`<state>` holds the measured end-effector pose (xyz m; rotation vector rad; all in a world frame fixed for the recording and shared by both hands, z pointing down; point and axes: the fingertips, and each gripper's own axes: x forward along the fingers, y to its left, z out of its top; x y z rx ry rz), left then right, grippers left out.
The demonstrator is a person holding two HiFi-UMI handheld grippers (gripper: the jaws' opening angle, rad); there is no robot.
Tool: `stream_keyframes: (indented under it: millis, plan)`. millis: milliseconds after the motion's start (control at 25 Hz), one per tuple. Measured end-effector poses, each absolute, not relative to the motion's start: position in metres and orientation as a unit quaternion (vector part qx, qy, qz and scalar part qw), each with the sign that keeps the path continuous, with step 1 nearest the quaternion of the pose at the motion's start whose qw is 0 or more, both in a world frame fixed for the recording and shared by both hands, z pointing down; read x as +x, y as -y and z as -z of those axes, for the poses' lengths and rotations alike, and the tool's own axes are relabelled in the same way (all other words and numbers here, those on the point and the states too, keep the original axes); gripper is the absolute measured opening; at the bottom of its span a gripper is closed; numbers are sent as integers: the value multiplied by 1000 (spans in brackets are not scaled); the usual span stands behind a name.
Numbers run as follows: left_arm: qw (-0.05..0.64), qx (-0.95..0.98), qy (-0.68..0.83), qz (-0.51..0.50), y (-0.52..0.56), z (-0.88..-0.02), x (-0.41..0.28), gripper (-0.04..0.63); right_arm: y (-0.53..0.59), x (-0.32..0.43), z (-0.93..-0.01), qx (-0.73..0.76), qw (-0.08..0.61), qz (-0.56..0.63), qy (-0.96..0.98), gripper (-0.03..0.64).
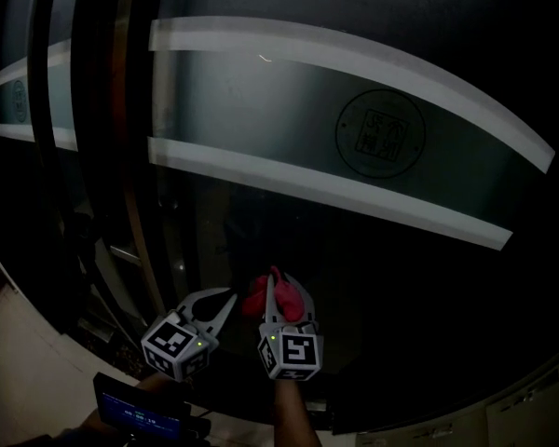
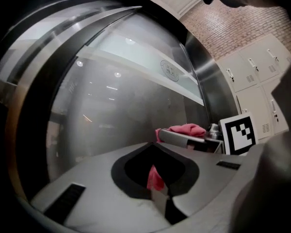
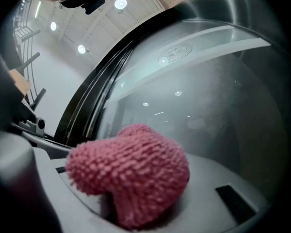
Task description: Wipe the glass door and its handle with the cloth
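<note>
The glass door (image 1: 261, 91) fills the head view, dark, with two frosted bands and a round logo (image 1: 380, 131). My right gripper (image 1: 279, 287) is shut on a pink fluffy cloth (image 1: 257, 300) and holds it up at the lower, dark part of the glass. The bunched cloth (image 3: 131, 174) covers most of the right gripper view, so the jaws there are hidden. Just left of it my left gripper (image 1: 232, 294) points at the glass, tips together and nothing held. In the left gripper view the cloth (image 2: 185, 129) shows to the right. I cannot tell the handle apart.
Dark vertical frame bars (image 1: 135, 203) run down the left of the door. A small device with a blue screen (image 1: 135, 408) sits at the bottom left by a hand. Pale lockers (image 2: 257, 81) and a brick wall (image 2: 233, 28) stand to the right.
</note>
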<state>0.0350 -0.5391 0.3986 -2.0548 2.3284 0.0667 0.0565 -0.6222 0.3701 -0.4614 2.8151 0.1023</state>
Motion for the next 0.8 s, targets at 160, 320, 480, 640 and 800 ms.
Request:
stream_keyframes:
  millis: [160, 320, 480, 640, 800]
  plan:
    - [12, -684, -729, -26, 569, -400, 69, 8, 683, 126, -372, -231, 138, -35, -963, 49]
    - [9, -706, -707, -32, 603, -399, 107, 8, 733, 192, -372, -286, 125, -49, -949, 49]
    - [12, -724, -688, -33, 636, -405, 142, 9, 776, 250, -368, -326, 116, -63, -936, 49]
    - [7, -738, -673, -35, 657, -401, 176, 8, 814, 299, -364, -363, 110, -63, -923, 49]
    - [11, -739, -673, -30, 666, -407, 182, 8, 830, 317, -363, -373, 107, -67, -919, 49]
